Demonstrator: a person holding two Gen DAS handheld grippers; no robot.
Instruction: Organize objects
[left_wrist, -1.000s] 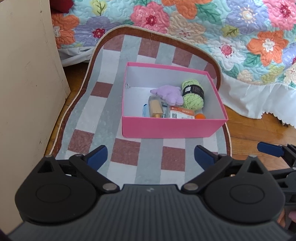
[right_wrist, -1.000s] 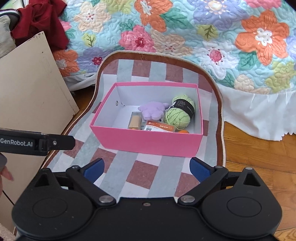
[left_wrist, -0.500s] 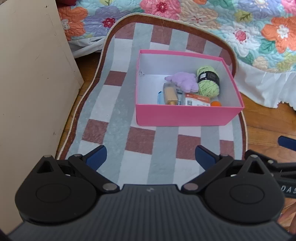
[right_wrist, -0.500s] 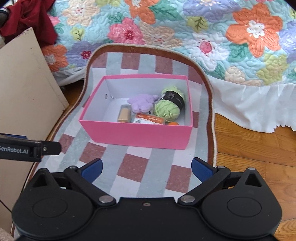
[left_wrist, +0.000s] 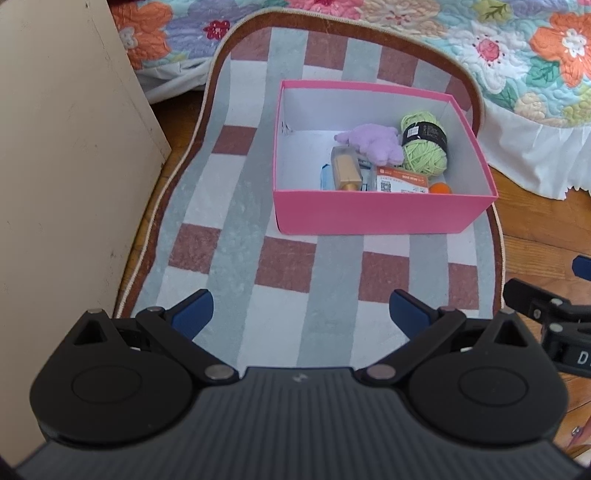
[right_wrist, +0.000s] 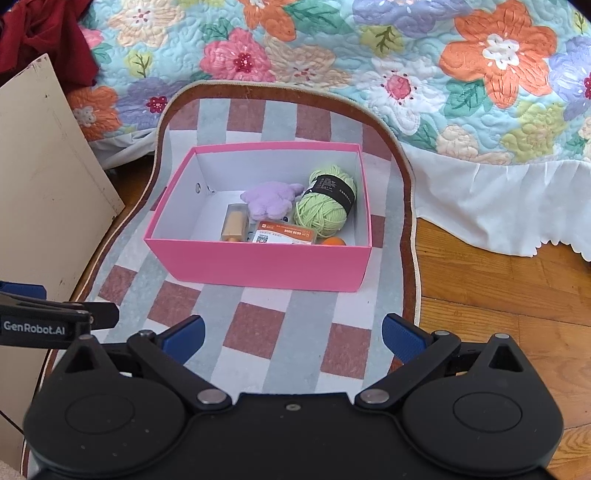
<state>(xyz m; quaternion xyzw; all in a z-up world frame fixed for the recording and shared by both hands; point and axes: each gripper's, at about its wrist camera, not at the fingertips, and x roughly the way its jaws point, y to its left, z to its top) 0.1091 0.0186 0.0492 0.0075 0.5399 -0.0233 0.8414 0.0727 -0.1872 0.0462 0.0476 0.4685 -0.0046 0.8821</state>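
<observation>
A pink box (left_wrist: 369, 216) (right_wrist: 266, 264) stands on a checked rug (left_wrist: 236, 221) (right_wrist: 295, 332). Inside lie a green yarn ball (left_wrist: 423, 147) (right_wrist: 327, 206), a purple plush toy (left_wrist: 371, 142) (right_wrist: 271, 199), a tan bottle (left_wrist: 345, 171) (right_wrist: 234, 223), an orange-and-white packet (left_wrist: 400, 181) (right_wrist: 284, 234) and a small orange ball (left_wrist: 440, 189) (right_wrist: 333, 242). My left gripper (left_wrist: 301, 310) is open and empty, held back from the box above the rug. My right gripper (right_wrist: 291, 334) is open and empty, also short of the box.
A beige board (left_wrist: 62, 166) (right_wrist: 44, 192) stands at the left of the rug. A bed with a floral quilt (right_wrist: 369, 59) and white skirt (right_wrist: 480, 206) lies behind and to the right. Wooden floor (right_wrist: 498, 295) shows at the right.
Both grippers have drawn back and risen from the box, so it looks smaller and farther off. Both stay open and empty. The box's contents have not moved.
</observation>
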